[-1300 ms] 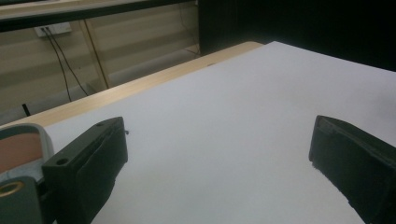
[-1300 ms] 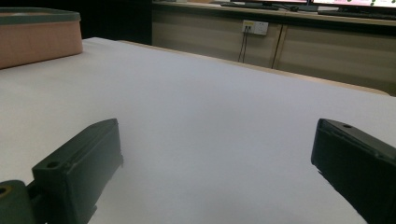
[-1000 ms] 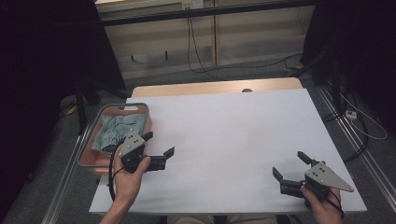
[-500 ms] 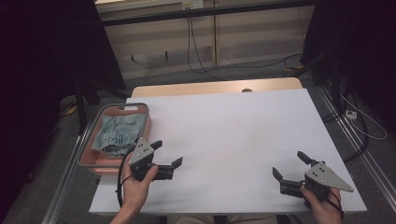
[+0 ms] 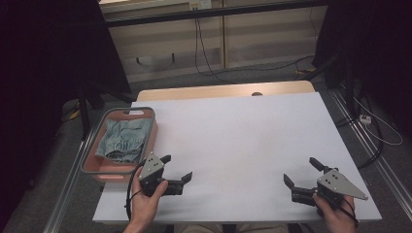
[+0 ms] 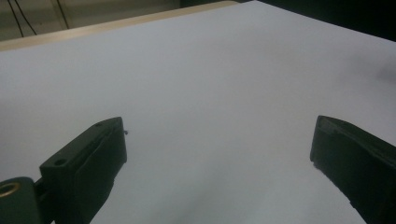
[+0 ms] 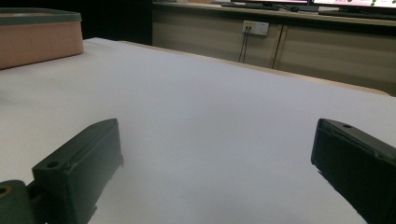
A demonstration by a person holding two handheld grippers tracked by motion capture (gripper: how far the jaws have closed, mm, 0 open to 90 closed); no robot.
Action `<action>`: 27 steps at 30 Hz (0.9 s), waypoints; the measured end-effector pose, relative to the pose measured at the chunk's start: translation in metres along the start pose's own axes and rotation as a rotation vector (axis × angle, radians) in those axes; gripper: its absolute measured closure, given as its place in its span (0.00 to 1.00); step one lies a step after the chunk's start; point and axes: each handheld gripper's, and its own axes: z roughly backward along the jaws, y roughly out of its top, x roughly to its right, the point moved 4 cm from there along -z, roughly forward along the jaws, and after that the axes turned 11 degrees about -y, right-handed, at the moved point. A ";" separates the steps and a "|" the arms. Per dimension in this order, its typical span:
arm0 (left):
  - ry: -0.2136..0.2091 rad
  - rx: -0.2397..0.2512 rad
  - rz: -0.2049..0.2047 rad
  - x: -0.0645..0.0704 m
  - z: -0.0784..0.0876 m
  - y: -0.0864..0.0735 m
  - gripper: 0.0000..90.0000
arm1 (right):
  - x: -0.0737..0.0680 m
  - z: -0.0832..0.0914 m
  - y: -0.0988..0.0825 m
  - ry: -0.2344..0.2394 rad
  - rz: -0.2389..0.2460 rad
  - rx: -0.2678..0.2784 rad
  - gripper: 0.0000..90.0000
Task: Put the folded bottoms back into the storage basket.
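A pink basket [image 5: 149, 138] with a grey rim stands at the table's left edge, and a folded blue-grey cloth [image 5: 121, 141] lies inside it. My left gripper [image 5: 176, 168] rests low over the white table just right of the basket's near corner, open, nothing between its jaws. In the left gripper view the jaws stand wide apart over bare white surface [image 6: 219, 140]. My right gripper [image 5: 301, 172] sits near the table's front right corner, also open and empty. The basket [image 7: 37, 39] shows at far left in the right gripper view.
A white sheet covers the table [image 5: 243, 141], with a strip of bare wood [image 5: 218, 91] at the far edge. Cabinets and hanging cables [image 5: 204, 43] stand behind the table. More cables [image 5: 374, 121] lie on the floor at right.
My left gripper has moved away from the basket, toward the near edge and to the right, still open. The right gripper has stayed put.
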 end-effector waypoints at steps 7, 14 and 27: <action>0.019 -0.021 0.010 -0.002 -0.005 -0.010 0.04 | 0.000 0.000 0.000 -0.001 0.001 0.000 0.02; 0.005 -0.027 0.020 0.001 -0.007 -0.020 0.04 | 0.000 0.002 0.000 -0.003 -0.001 -0.004 0.02; 0.013 -0.039 0.024 -0.001 -0.008 -0.028 0.04 | 0.000 0.003 -0.001 0.002 -0.001 -0.007 0.02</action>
